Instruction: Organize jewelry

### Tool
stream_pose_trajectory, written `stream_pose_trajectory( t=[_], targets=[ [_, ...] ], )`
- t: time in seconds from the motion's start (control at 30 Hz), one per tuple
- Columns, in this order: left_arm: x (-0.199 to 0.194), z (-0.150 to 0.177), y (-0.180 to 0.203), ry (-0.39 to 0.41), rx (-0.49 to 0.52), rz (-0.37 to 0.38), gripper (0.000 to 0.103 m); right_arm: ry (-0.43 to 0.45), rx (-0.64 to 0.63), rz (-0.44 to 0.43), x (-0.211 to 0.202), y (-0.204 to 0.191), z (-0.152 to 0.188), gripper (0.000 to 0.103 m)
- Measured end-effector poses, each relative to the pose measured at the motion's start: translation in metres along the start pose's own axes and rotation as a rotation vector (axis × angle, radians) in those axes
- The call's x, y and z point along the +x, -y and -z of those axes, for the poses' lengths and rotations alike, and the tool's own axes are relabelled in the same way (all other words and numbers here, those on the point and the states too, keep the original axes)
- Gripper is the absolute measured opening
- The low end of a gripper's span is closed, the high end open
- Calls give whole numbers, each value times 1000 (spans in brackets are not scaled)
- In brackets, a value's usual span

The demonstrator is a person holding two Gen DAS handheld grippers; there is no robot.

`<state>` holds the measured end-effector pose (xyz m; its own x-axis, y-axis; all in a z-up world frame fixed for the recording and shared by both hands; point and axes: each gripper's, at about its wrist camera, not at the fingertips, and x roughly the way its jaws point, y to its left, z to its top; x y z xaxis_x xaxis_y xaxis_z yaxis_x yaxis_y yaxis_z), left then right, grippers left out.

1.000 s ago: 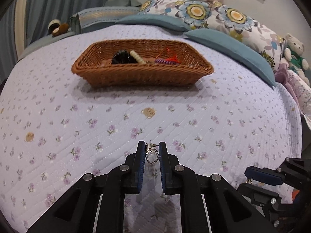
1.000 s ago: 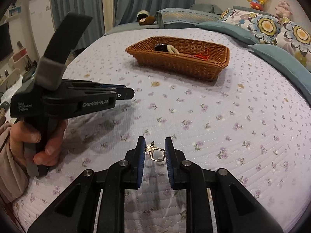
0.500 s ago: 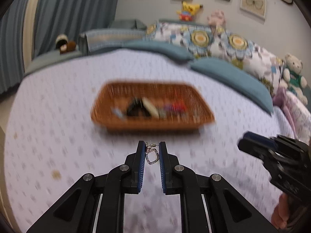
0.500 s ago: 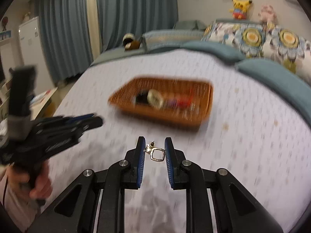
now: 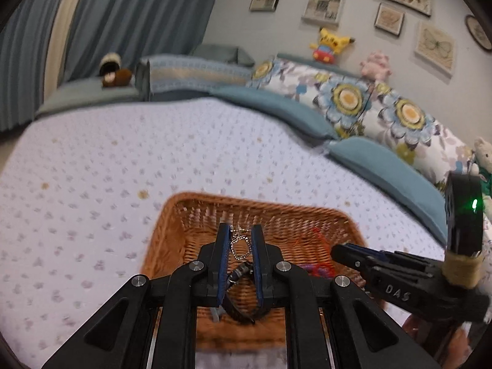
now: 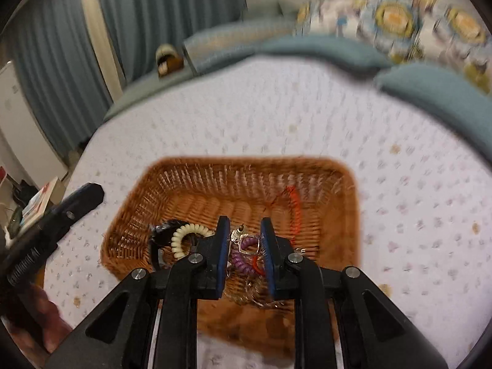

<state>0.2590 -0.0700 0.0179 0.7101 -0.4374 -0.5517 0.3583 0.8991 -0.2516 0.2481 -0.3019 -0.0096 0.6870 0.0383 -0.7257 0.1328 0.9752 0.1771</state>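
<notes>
My left gripper (image 5: 241, 230) is shut on a small silver square-framed earring (image 5: 240, 246) and hovers over the near left part of the wicker basket (image 5: 215, 198). My right gripper (image 6: 245, 224) is shut on a matching gold-toned earring (image 6: 246, 243), above the basket's (image 6: 246, 161) near middle. Inside lie a cream spiral hair tie (image 6: 184, 236), a black hair piece (image 6: 164, 230), a purple spiral tie (image 6: 241, 261), a red coil (image 6: 295, 206) and thin chains (image 6: 252, 293). Each wrist view shows the other gripper's tip at its side: right gripper (image 5: 338, 250), left gripper (image 6: 89, 192).
The basket sits on a pale floral quilt (image 5: 92, 169) covering a round bed. Blue and flowered pillows (image 5: 384, 113) and plush toys (image 5: 330, 43) line the far edge. Curtains (image 6: 153, 15) hang behind, and a low shelf with clutter (image 6: 33, 203) stands off the bed at left.
Both grippers have travelled forward across the quilt and risen, from well short of the basket to over it. Each has kept its earring; the views are motion-blurred.
</notes>
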Motion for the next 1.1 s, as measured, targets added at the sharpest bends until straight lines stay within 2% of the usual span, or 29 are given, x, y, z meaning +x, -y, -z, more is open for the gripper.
stream_pose_trajectory(
  t=[0.17, 0.23, 0.4, 0.47, 0.5, 0.53, 0.6, 0.7, 0.83, 0.93, 1.1],
  targets=[
    [36, 17, -13, -62, -28, 25, 14, -60, 2, -3, 31, -2, -7, 22],
    [44, 20, -15, -80, -19, 1, 14, -70, 7, 9, 37, 1, -5, 23],
    [42, 22, -18, -63, -35, 9, 17, -81, 49, -11, 45, 13, -7, 23],
    [40, 21, -18, -62, -40, 24, 43, -64, 39, 7, 42, 13, -7, 25],
    [36, 21, -18, -44, -45, 16, 61, -54, 34, 3, 38, 13, -7, 27],
    [32, 21, -18, -20, -43, 2, 65, -45, 31, 1, 35, 12, -7, 32],
    [26, 19, -17, -9, -33, 2, 65, -27, 25, -4, 27, 11, -6, 36],
    [10, 16, -16, 15, -39, -1, 65, -10, 23, -15, 5, 7, 1, 37],
    [-33, 12, -5, 62, -31, 8, 65, 20, 19, -40, -40, 1, 18, 37],
    [-75, 14, 9, 90, 5, -2, 65, 89, -27, 12, -93, -15, 40, 43],
    [-150, 27, 31, 114, 55, -32, 66, 236, -110, 70, -173, -47, 86, 45]
  ],
)
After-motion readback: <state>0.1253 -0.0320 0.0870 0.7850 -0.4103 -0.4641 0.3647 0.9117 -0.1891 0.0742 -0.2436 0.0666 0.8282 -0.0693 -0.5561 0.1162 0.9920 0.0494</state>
